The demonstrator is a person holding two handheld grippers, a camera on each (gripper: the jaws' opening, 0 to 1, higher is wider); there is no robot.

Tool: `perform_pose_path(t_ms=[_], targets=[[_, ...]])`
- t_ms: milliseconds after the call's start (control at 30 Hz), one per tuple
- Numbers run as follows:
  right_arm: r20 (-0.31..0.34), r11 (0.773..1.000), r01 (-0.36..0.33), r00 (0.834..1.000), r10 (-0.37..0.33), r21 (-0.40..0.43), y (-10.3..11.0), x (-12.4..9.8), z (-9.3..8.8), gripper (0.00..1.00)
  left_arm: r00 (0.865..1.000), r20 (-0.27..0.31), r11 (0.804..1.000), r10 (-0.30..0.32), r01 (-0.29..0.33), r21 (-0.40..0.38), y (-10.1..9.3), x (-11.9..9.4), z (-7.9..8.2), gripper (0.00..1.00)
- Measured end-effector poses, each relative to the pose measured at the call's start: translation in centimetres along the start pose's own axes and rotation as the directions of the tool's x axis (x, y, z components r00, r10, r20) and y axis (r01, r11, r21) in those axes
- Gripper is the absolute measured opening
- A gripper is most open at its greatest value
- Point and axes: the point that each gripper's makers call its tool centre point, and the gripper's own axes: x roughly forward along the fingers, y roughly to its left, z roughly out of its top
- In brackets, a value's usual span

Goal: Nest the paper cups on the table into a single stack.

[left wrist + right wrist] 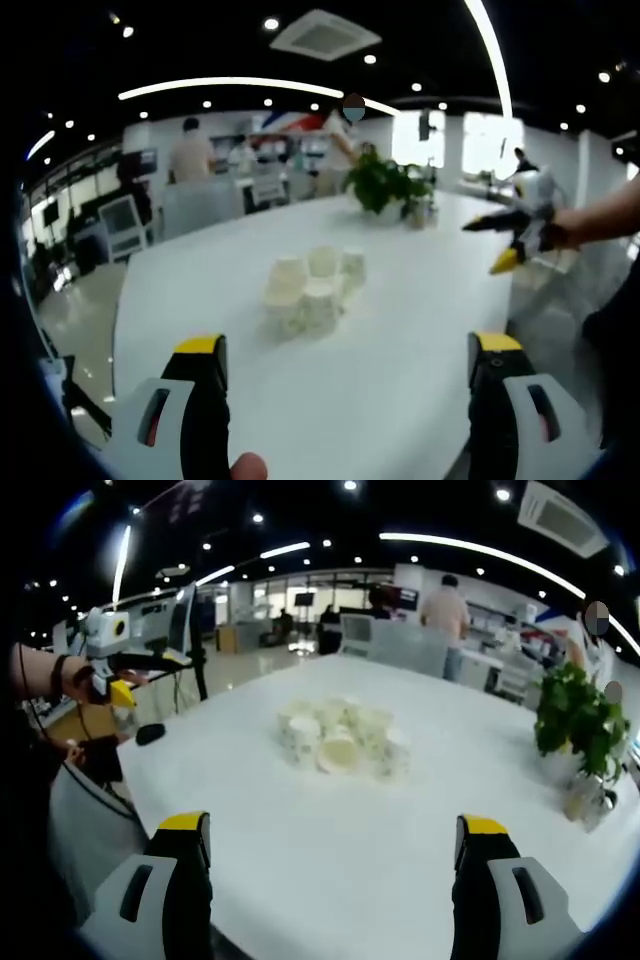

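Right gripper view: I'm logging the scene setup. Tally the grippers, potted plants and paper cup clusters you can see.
Grippers: 2, the right gripper and the left gripper
Potted plant: 1
Paper cup cluster: 1
Total: 4

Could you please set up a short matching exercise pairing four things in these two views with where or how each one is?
Things:
1. paper cups
2. potted plant
3. left gripper
4. table

Descriptions:
A. white top, bare in front of the grippers
B. open, holding nothing
C. clustered near the middle of the table, unstacked
D. green leaves, near the table's far edge

Pairs: 1-C, 2-D, 3-B, 4-A
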Motion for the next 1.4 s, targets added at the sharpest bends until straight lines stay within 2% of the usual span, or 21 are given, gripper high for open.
perform_pose_path(t_ms=[867,1000,1400], targets=[[0.021,0.998,-0.032,0.999,0.033,-0.056,-0.4,2.4,2.8,1.00,1.000,-0.011,1.000,0.010,-0.010,-0.028,0.5,0.1,-0.6,0.99],[0.021,0.998,-0.045,0.999,0.046,-0.046,-0.3,3.1,3.2,1.00,1.000,-0.014,1.000,0.010,-0.010,-0.024,0.5,0.2,-0.6,0.99],[0.002,0.992,-0.081,0.997,0.082,-0.097,-0.5,5.4,4.4,0.98,0.999,-0.031,0.999,0.013,-0.014,-0.035,0.6,0.5,-1.2,0.99]])
